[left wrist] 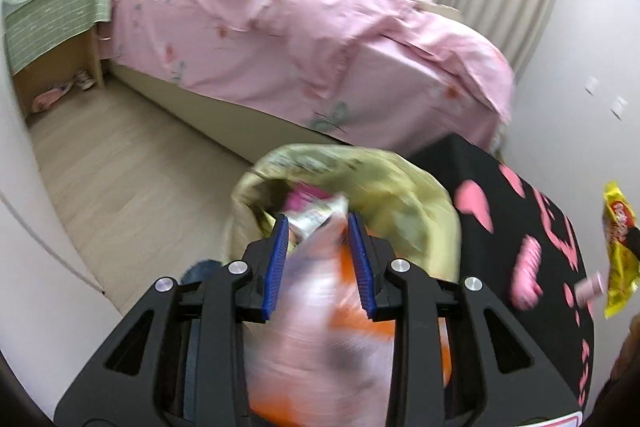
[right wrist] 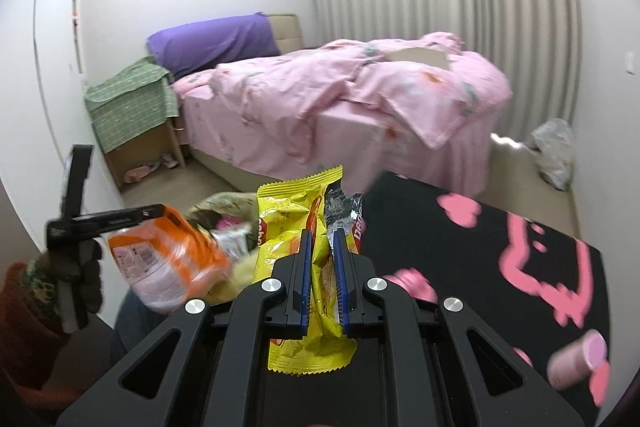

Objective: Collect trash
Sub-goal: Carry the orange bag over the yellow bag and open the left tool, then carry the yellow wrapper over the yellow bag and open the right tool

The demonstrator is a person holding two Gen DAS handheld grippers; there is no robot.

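Beside the table's (right wrist: 460,247) edge, above the bag (left wrist: 400,187), we see the left gripper (left wrist: 318,227) pinching an orange packet (left wrist: 320,307), the right gripper (right wrist: 322,239) pinching a yellow wrapper (right wrist: 296,203).

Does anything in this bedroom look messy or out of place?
Yes. The pink duvet lies rumpled, baring a patch of mattress. A crumpled plastic bag sits on the floor by the curtain. A small pink bottle lies on its side on the black table.

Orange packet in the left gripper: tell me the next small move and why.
Probably carry it the last bit forward and let go. The left gripper grips the orange packet just short of the open yellow-green bag, which already holds wrappers; the right gripper holds a yellow wrapper for afterward.
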